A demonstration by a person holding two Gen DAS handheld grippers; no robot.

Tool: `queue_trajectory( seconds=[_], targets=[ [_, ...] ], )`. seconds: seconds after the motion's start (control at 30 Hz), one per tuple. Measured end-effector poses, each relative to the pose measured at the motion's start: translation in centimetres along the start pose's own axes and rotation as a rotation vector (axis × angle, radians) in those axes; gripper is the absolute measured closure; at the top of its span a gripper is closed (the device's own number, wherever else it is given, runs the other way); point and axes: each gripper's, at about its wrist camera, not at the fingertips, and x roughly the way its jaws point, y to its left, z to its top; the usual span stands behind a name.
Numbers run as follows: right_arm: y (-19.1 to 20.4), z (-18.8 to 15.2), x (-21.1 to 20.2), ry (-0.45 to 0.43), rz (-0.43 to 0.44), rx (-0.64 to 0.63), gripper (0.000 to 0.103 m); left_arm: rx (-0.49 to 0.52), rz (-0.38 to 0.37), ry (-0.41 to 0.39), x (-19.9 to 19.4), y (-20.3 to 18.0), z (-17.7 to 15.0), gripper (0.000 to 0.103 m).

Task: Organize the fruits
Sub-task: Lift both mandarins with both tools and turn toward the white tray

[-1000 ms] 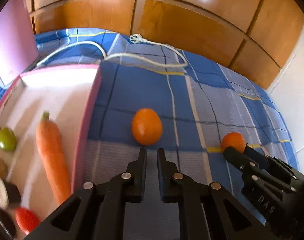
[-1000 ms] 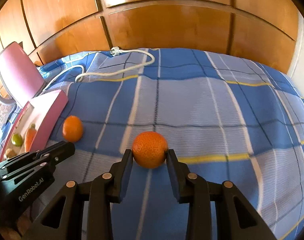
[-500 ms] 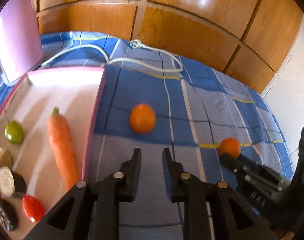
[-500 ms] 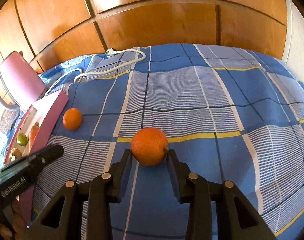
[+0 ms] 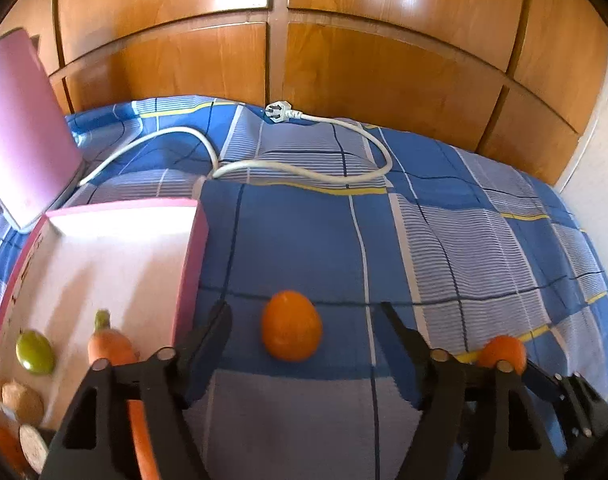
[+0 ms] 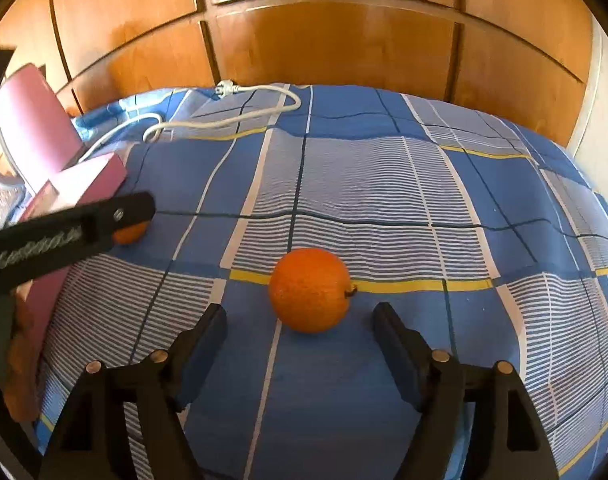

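Leftmost, a pink box [image 5: 190, 264] on the plaid bedspread [image 5: 296, 240] holds a carrot [image 5: 110, 346] and a green fruit [image 5: 34, 352]. Just right of it, the left gripper [image 5: 305, 322] has just spread its jaws; a smooth orange [image 5: 291, 331] lies between the tips, untouched. Further right, the right gripper [image 6: 300, 320] has also just opened, and a rough orange [image 6: 309, 290] sits free on the cloth just ahead of its tips.

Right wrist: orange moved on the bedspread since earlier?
No. The orange still sits on the same yellow stripe; the right gripper jaws have just been opening off it.
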Motion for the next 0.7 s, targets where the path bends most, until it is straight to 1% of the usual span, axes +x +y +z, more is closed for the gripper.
queue_trajectory(
  seconds=[0.07, 0.13, 0.2, 0.27, 0.3, 0.33, 0.37, 0.4, 0.43, 0.47, 0.53, 0.57, 0.63, 0.7],
  targets=[
    [0.2, 0.1, 0.1, 0.003, -0.006, -0.006, 0.022, 0.007, 0.011, 0.012, 0.7, -0.1, 0.2, 0.026],
    [0.0, 0.1, 0.2, 0.002, -0.008, 0.004, 0.022, -0.004, -0.014, 0.027, 1.2, -0.1, 0.2, 0.026],
    [-0.1, 0.2, 0.2, -0.001, -0.004, 0.013, 0.022, -0.012, -0.024, 0.035, 1.8, 0.0, -0.2, 0.032],
    [-0.2, 0.2, 0.2, -0.006, -0.006, 0.020, 0.024, 0.014, 0.007, 0.025, 1.9, -0.4, -0.5, 0.043],
    [-0.2, 0.1, 0.1, -0.008, -0.007, 0.021, 0.024, 0.035, 0.030, 0.027, 2.0, -0.6, -0.7, 0.045],
    [-0.2, 0.1, 0.1, -0.009, -0.009, 0.023, 0.027, 0.052, 0.057, 0.029, 2.1, -0.7, -0.9, 0.055],
    [-0.3, 0.1, 0.1, -0.012, -0.016, 0.026, 0.028, 0.061, 0.083, 0.028, 2.1, -0.6, -1.1, 0.068],
    [-0.3, 0.1, 0.0, -0.015, -0.021, 0.030, 0.032, 0.056, 0.087, 0.025, 1.9, -0.4, -1.3, 0.071],
    [-0.5, 0.1, 0.0, -0.019, -0.024, 0.038, 0.038, 0.038, 0.070, 0.024, 1.6, -0.1, -1.4, 0.071],
    [-0.7, 0.1, -0.1, -0.024, -0.030, 0.052, 0.041, 0.017, 0.055, 0.022, 1.1, 0.1, -1.6, 0.071],
    [-1.3, 0.0, -0.3, -0.033, -0.031, 0.083, 0.054, -0.018, 0.044, 0.010, 0.3, 0.4, -2.3, 0.071],
    [-1.7, 0.0, -0.4, -0.036, -0.026, 0.099, 0.056, -0.022, 0.043, 0.004, -0.1, 0.4, -2.7, 0.072],
    [-2.1, 0.0, -0.5, -0.037, -0.025, 0.121, 0.067, -0.005, 0.042, -0.012, -1.1, -0.1, -3.8, 0.072],
    [-2.6, 0.0, -0.6, -0.036, -0.009, 0.135, 0.069, 0.004, 0.015, -0.022, -2.2, -0.5, -4.8, 0.072]
  ],
)
